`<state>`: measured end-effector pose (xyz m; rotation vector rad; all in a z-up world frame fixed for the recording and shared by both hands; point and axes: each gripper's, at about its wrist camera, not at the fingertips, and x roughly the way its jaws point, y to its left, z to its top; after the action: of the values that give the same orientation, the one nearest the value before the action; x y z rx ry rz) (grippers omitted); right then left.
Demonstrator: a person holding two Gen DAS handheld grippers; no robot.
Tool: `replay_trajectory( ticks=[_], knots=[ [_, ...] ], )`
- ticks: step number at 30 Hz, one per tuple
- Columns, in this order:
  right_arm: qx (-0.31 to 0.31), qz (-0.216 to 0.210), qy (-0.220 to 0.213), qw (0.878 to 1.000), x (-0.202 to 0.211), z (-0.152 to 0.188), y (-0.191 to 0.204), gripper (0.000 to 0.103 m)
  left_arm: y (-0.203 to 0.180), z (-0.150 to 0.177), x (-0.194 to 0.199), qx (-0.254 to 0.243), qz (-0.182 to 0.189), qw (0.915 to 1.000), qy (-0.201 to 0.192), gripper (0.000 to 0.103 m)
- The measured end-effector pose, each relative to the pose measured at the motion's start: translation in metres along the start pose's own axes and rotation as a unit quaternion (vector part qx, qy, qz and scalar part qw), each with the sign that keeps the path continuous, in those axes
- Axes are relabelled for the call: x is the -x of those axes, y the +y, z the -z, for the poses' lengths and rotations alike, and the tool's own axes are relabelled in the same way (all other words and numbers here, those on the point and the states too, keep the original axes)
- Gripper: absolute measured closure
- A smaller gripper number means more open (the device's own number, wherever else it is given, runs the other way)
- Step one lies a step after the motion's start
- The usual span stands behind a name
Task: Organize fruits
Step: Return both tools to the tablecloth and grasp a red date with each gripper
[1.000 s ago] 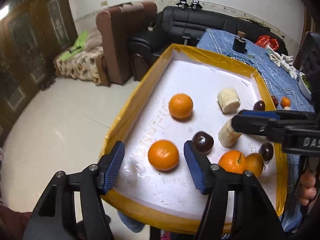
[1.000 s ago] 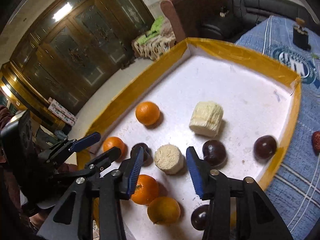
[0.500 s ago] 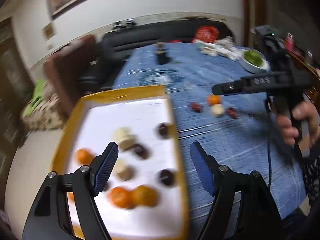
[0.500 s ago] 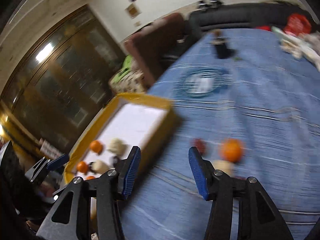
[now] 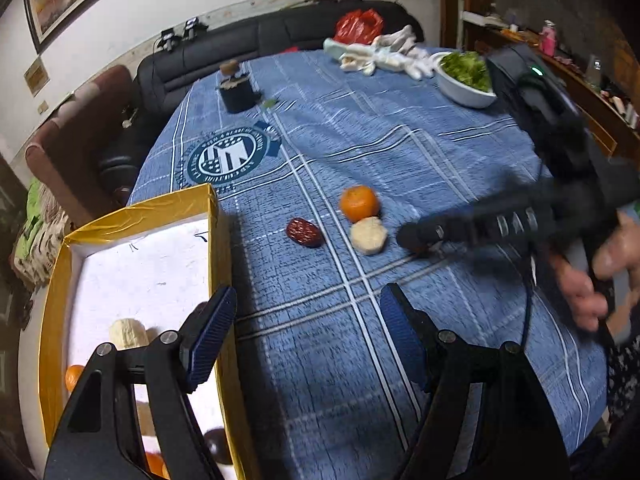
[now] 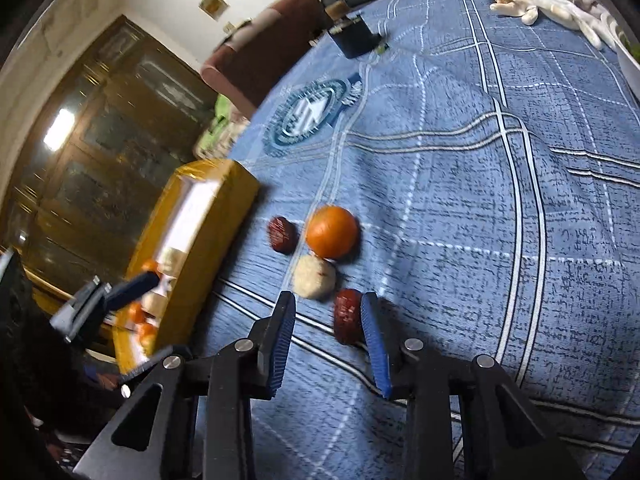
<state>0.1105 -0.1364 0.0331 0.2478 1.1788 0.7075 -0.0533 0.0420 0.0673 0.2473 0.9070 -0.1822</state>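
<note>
The task is partly done. The yellow-walled tray (image 5: 218, 264) stands at the near-left edge of the table (image 5: 400, 140) and already holds several pieces: a pale chunk, oranges and dark round fruits, partly hidden behind the left gripper.

Four pieces lie loose on the blue cloth, right of the tray:
- an orange (image 6: 331, 232), farthest of the group;
- a pale chunk (image 6: 314, 278), touching the near side of the orange;
- a far date (image 6: 282, 234), left of the orange, nearest the tray;
- a near date (image 6: 347, 316), just near of the pale chunk.

Right gripper (image 6: 326, 338): lowered over the near date. The fingers are narrow and closing. The date lies between them, against the right finger; the left finger stands clear of it, so no grip is made yet.

Left gripper (image 5: 306, 340): held above the cloth at the tray's right wall, fingers wide and empty.

Remaining work, as judged from this layout: seat the grip on the near date, carry it to the tray, then move the far date, the pale chunk and the orange. Whether the tray contents need grouping by kind cannot be told.
</note>
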Motion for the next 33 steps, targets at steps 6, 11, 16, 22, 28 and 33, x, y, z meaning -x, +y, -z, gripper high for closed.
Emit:
replay_trajectory(
  ticks=[6, 11, 16, 22, 28, 33],
  knots=[
    [0.01, 0.021, -0.008, 1.0, -0.006, 0.001, 0.0, 0.084, 0.012, -0.03, -0.03, 0.065, 0.019, 0.9974, 0.024, 0.029],
    [0.004, 0.008, -0.009, 1.0, 0.002, 0.004, -0.011, 0.084, 0.022, -0.053, -0.056, 0.144, 0.044, 0.9874, 0.05, 0.029],
    [-0.02, -0.018, -0.007, 1.0, 0.0, 0.005, -0.017, 0.085, 0.033, -0.049, -0.082, 0.225, 0.083, 0.9667, 0.089, 0.045],
    [-0.017, -0.016, -0.007, 1.0, 0.0, 0.004, -0.015, 0.085, 0.038, -0.047, -0.09, 0.265, 0.091, 0.9562, 0.085, 0.048],
    [-0.018, -0.014, -0.007, 1.0, 0.0, 0.004, -0.014, 0.085, 0.046, -0.036, -0.085, 0.299, 0.113, 0.9443, 0.078, 0.053],
    [-0.017, -0.015, -0.007, 1.0, -0.001, 0.001, -0.013, 0.085, 0.049, -0.036, -0.083, 0.314, 0.115, 0.9399, 0.066, 0.053]
  ],
)
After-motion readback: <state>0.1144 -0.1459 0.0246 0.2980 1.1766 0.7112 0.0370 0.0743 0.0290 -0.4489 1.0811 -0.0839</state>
